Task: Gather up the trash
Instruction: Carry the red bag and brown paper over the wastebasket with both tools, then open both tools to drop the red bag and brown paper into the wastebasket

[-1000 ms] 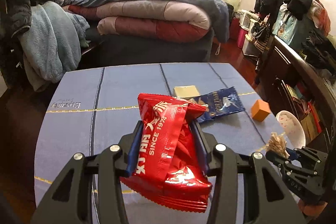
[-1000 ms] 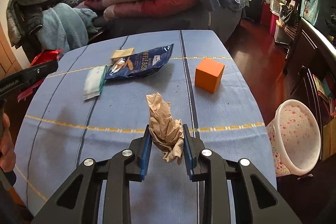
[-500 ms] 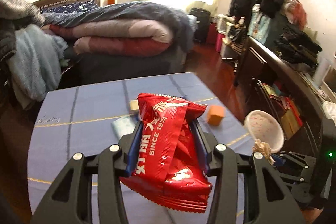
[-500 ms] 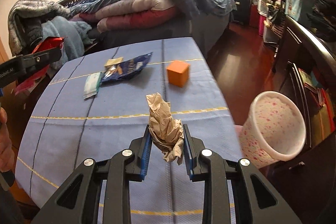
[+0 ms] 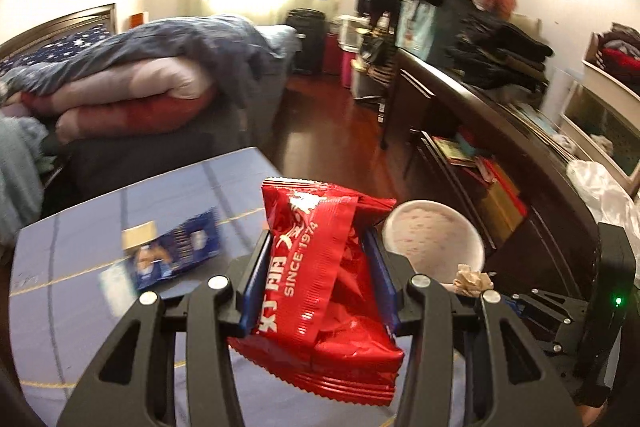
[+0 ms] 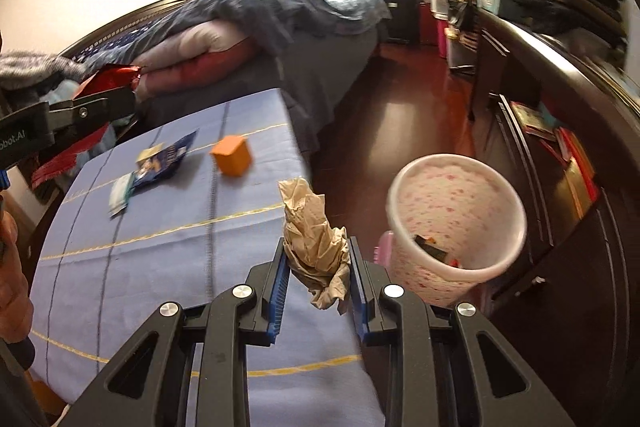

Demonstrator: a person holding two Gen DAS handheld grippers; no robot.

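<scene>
Left tool [image 5: 316,275] clenched on red packet [image 5: 320,299]. Right tool [image 6: 318,273] grasping crumpled paper [image 6: 314,243], above worktop [image 6: 160,251] edge, bin [image 6: 460,219] just beside.

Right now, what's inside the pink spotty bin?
In the right wrist view, the bin has a little dark wrapper with a bit of orange and red at the bottom. The near rim hides the rest, so more could be in there.
</scene>
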